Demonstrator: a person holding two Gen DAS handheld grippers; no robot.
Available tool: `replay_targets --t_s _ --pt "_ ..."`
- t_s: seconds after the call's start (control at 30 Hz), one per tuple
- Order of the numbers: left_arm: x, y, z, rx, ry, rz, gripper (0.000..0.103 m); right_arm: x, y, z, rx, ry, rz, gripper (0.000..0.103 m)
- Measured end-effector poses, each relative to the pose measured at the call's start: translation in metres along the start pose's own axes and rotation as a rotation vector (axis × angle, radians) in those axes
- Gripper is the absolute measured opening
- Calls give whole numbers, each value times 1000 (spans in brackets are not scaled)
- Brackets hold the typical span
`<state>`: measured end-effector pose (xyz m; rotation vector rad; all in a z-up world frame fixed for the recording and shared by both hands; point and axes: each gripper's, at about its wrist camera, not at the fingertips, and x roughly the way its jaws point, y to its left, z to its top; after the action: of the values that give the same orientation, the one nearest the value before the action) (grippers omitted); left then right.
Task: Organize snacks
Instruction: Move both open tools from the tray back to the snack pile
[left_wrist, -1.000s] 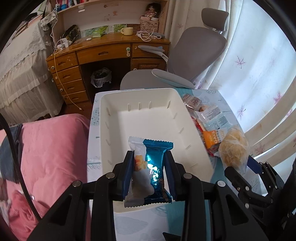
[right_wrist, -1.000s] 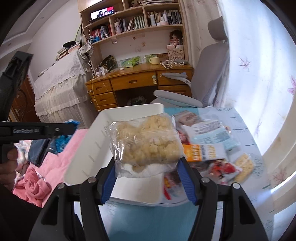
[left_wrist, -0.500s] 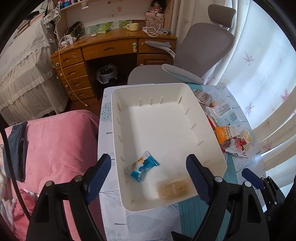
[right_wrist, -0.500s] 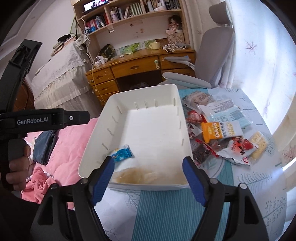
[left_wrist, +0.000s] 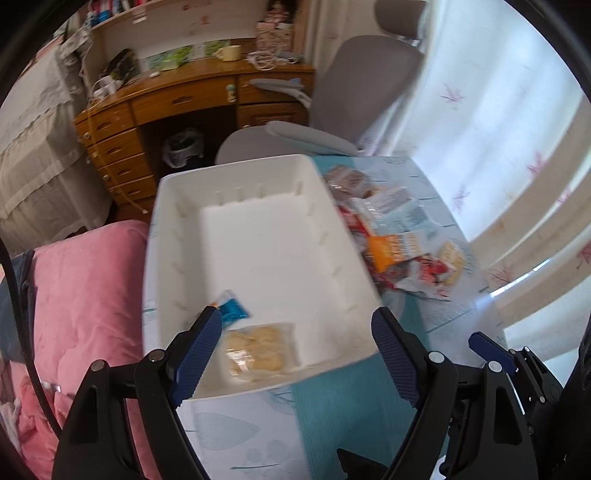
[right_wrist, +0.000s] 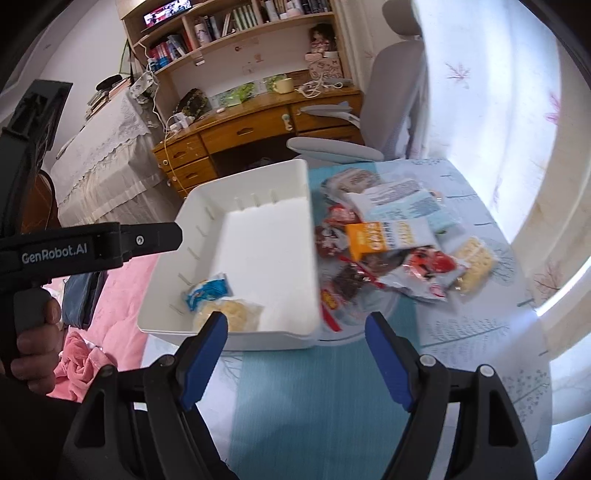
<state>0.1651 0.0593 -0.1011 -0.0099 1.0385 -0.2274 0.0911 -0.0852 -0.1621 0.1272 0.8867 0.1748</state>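
Spreading over a bedroom table, the left tongs (left_wrist: 295, 317) and the right tongs (right_wrist: 295, 319) have both just been opening, and nothing sits between either pair of pads now. (photographer)

What did they let go of? (editor)

A second ago the left tongs pinched a blue packet (left_wrist: 231, 308) and the right tongs carried a clear bag of pale puffs (left_wrist: 258, 349). Both now lie in the white tray (left_wrist: 229, 170). The blue packet is just ahead of the left tongs' left pad, and the clear bag is touching it on the near side, at the tray's closest wall. (photographer)

So what does that mean for the tidying? (editor)

My reading is that the first two snacks are filed and both tools are free for another pick. Most of the job is still ahead. (photographer)

Give me the numbers. (editor)

One tray, with two snacks inside. The loose pile (right_wrist: 388, 236) lies ahead and to the right of the right tongs, against the tray's right wall on the patterned table (right_wrist: 461, 332). I count about nine wrappers there:
- a brownish pack farthest away
- a white-and-blue bag
- an orange-and-white bag
- a red-and-white pouch
- a yellow cracker pack at the outer edge
- a dark pack
- some three small red ones

They overlap and the frame is blurred, so the pile's total is approximate. There are two tongs, and one hand (right_wrist: 33, 350) is visible on the left tool's grip. (photographer)
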Motion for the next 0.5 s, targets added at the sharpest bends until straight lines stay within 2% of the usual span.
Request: replay_targets --t_s 0.5 --pt "43 -124 11 0 82 -38 83 -15 -116 9 -31 82 -76 78"
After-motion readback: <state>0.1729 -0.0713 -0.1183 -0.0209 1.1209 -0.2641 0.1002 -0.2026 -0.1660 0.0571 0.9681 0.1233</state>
